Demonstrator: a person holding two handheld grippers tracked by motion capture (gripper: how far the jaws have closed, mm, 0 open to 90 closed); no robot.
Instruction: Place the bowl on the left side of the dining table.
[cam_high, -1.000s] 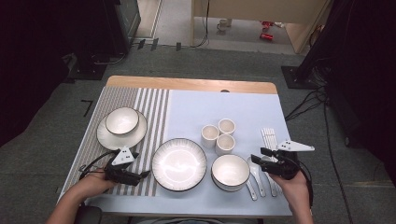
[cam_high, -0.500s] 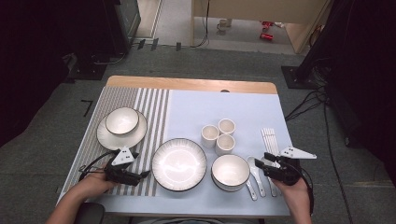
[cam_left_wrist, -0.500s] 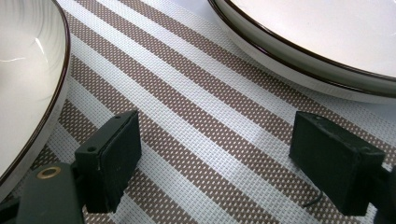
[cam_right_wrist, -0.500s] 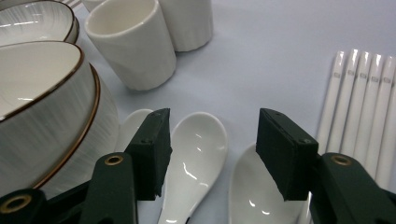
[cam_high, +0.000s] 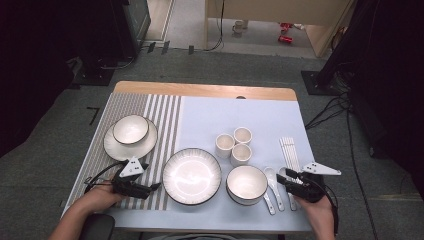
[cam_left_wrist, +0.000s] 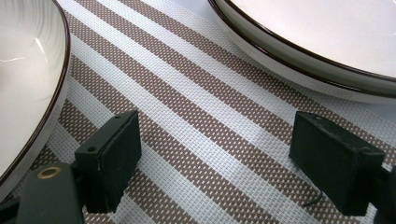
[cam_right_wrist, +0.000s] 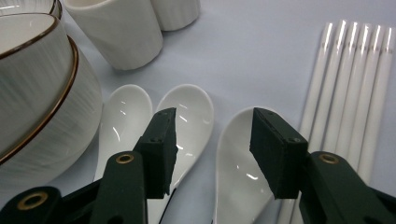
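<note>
Three white ceramic spoons (cam_right_wrist: 191, 105) lie side by side on the pale blue mat, right of a dark-rimmed white bowl (cam_right_wrist: 37, 79). My right gripper (cam_right_wrist: 212, 128) hovers low over them, open; its jaws have just been closing. One jaw is above the middle spoon and the other above the right spoon (cam_right_wrist: 238, 158), and neither pad presses on a spoon. From above, the right gripper (cam_high: 283, 177) sits at the spoons' (cam_high: 272, 187) right side. My left gripper (cam_left_wrist: 212, 144) rests open over the striped mat, with nothing between its jaws. It also shows at the front left (cam_high: 150, 189).
A large plate (cam_high: 191, 176) sits front centre beside the bowl (cam_high: 246, 184). A small bowl on a plate (cam_high: 130, 132) stands on the striped mat. Three cups (cam_high: 234, 145) cluster mid-table. White chopsticks (cam_high: 290, 152) lie at the right, close to the spoons.
The right hand has sunk a little toward the spoons and its jaws have narrowed. The left hand has stayed in place.
</note>
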